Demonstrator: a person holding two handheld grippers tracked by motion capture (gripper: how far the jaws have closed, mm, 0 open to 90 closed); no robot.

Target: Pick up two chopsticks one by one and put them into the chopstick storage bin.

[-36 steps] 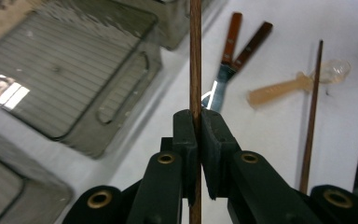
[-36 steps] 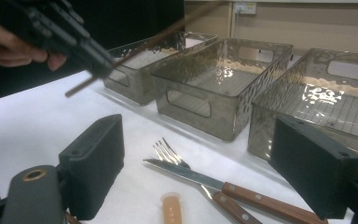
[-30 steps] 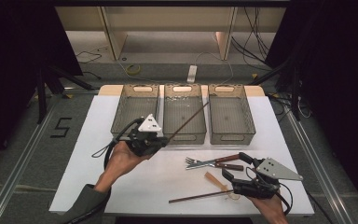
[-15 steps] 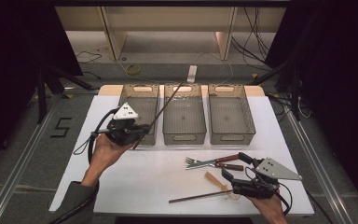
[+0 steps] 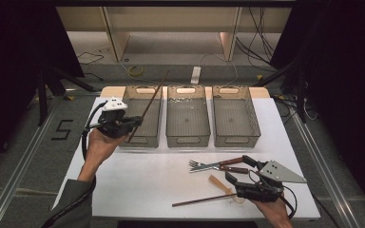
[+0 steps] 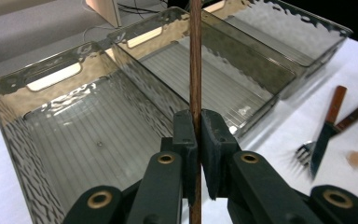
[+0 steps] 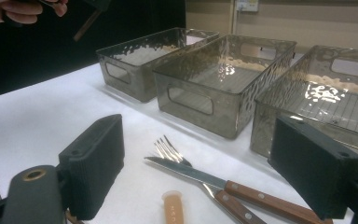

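Observation:
My left gripper (image 5: 132, 122) is shut on a long brown chopstick (image 5: 148, 107), held above the near edge of the left clear bin (image 5: 138, 141). In the left gripper view the chopstick (image 6: 196, 70) runs straight up between the pinched jaws of my left gripper (image 6: 196, 140), over that bin (image 6: 9, 107). My right gripper (image 5: 237, 168) rests open at the front right of the table. Just beyond it lie a fork (image 5: 197, 165) and a wood-handled knife (image 5: 228, 169). Another chopstick (image 5: 202, 200) and a small tan piece (image 5: 217, 183) lie beside it. The right gripper (image 7: 203, 163) has nothing between its jaws.
Three clear bins stand in a row at the back of the white table (image 5: 138, 185): the left one, a middle one (image 5: 188, 140) and a right one (image 5: 237, 140). All look bare inside. Dark curtains flank the table.
My left gripper has carried the chopstick leftward and away, from in front of the middle bin to over the left bin. The right gripper has stayed put.

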